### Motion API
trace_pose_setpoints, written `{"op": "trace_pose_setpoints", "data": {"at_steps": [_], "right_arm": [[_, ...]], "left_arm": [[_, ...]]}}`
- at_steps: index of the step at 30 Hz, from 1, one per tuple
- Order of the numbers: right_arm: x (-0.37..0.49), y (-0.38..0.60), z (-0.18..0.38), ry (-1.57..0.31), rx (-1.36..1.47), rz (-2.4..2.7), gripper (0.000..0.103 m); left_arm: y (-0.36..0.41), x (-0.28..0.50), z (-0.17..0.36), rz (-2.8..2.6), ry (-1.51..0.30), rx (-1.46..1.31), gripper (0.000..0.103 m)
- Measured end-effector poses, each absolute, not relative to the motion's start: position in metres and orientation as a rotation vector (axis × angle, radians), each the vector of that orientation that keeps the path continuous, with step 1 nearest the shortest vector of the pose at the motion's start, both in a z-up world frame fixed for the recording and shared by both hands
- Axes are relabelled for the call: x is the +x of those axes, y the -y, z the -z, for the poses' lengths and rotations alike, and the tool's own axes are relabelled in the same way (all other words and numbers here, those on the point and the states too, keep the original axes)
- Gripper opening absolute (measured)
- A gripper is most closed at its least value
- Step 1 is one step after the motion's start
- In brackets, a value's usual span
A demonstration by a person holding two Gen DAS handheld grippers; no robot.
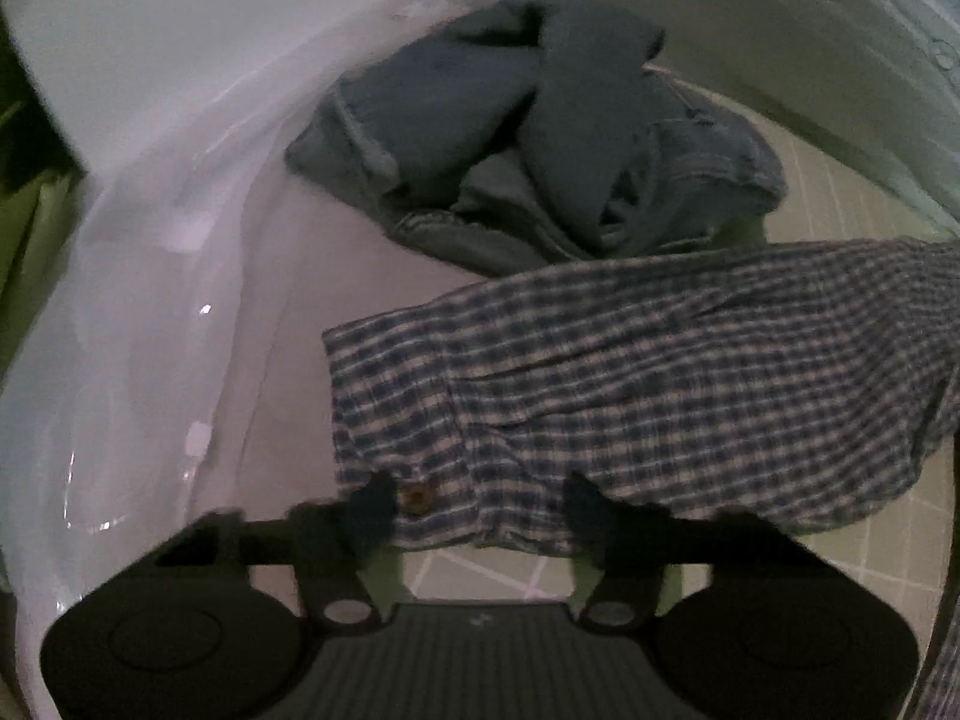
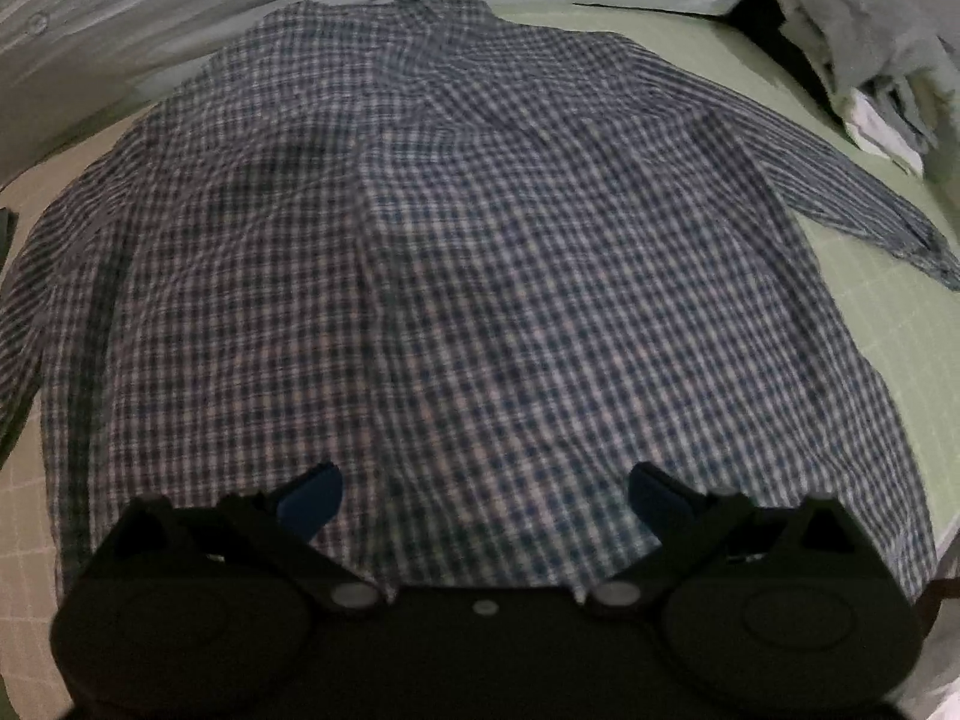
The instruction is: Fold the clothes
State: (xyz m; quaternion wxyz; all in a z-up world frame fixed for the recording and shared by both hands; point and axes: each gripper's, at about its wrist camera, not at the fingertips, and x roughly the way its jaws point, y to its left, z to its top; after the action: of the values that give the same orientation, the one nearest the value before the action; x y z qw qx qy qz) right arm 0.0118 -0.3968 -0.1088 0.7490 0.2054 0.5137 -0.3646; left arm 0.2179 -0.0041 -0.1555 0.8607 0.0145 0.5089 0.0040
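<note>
Evidently a sleeve fold is starting: the checked shirt [image 2: 468, 252] lies spread across mid-frame on the green mat [image 2: 888, 324]. The left gripper [image 1: 474, 504] straddles its cuff [image 1: 432, 480] at lower centre, jaws apart, and next must pinch; the right gripper [image 2: 483, 498] hovers spread over the hem.

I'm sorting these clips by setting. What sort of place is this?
Probably a home laundry-folding spot, though little of the room shows. A plaid shirt lies spread on a green gridded mat, crumpled blue jeans wait beside it, and more clothes are piled at the mat's far edge.
</note>
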Motion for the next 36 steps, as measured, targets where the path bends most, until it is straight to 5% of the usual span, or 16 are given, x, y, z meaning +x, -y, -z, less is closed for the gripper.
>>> {"op": "trace_pose_setpoints", "data": {"at_steps": [6,14,23,26,30,36], "right_arm": [[-0.01,0.404,0.103,-1.081,0.479,0.818,0.103],[-0.038,0.424,0.096,-1.001,0.55,0.83,0.103],[-0.099,0.47,0.091,-0.931,0.608,0.835,0.103],[-0.122,0.492,0.089,-0.917,0.616,0.848,0.103],[-0.148,0.518,0.085,-0.904,0.606,0.858,0.103],[-0.149,0.522,0.084,-0.885,0.512,0.814,0.102]], "left_arm": [[0.013,0.216,0.14,0.063,-1.042,0.009,0.012],[0.074,0.195,0.076,0.239,-0.917,-0.031,0.011],[0.245,0.103,0.017,0.626,-0.866,-0.048,0.012],[0.296,0.066,0.012,0.716,-0.886,-0.071,0.026],[0.327,0.041,0.015,0.639,-0.927,-0.006,0.069],[0.272,0.042,0.035,0.386,-0.977,-0.012,0.074]]}}
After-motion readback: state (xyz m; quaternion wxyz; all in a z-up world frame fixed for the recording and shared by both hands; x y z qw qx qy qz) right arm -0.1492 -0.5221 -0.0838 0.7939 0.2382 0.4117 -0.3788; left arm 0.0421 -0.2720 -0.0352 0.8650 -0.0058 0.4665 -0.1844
